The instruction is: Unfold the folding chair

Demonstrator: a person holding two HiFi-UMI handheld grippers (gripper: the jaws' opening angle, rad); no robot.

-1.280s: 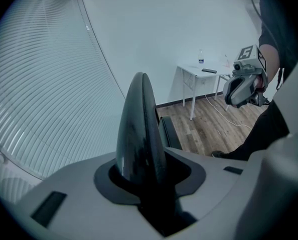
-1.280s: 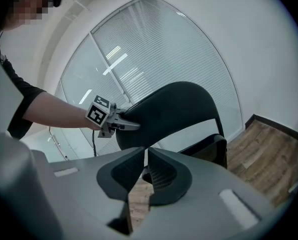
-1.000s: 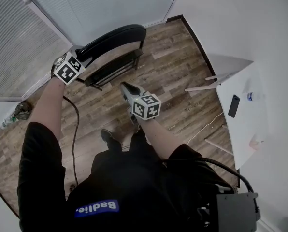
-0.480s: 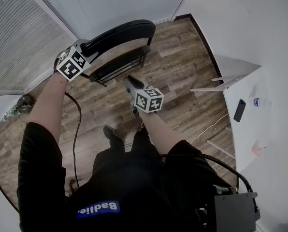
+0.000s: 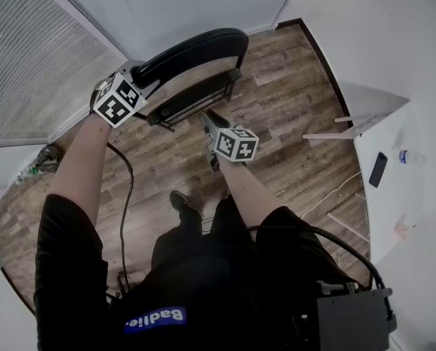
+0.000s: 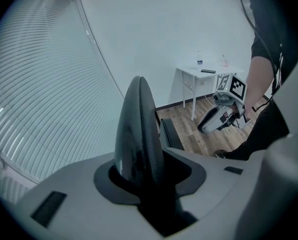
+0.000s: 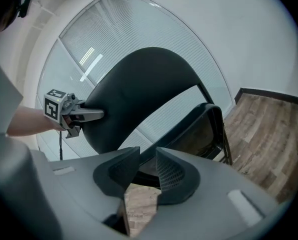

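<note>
One grip steadies the chair [image 5: 203, 46] by the far blinds [image 5: 28, 64]: the left gripper [image 5: 140, 74] is clamped on the backrest's [image 6: 139, 129] left end. The right gripper [image 5: 211, 117], empty with its jaws narrowly apart and opening, hangs near the folded seat [image 7: 204, 134]. An off-centre push there could twist the backrest free or skid the legs.

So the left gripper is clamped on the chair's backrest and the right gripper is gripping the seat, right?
Not quite. The left gripper is clamped on the backrest, but the right gripper grips nothing: the right gripper view shows its jaws opening, empty, short of the seat.
</note>
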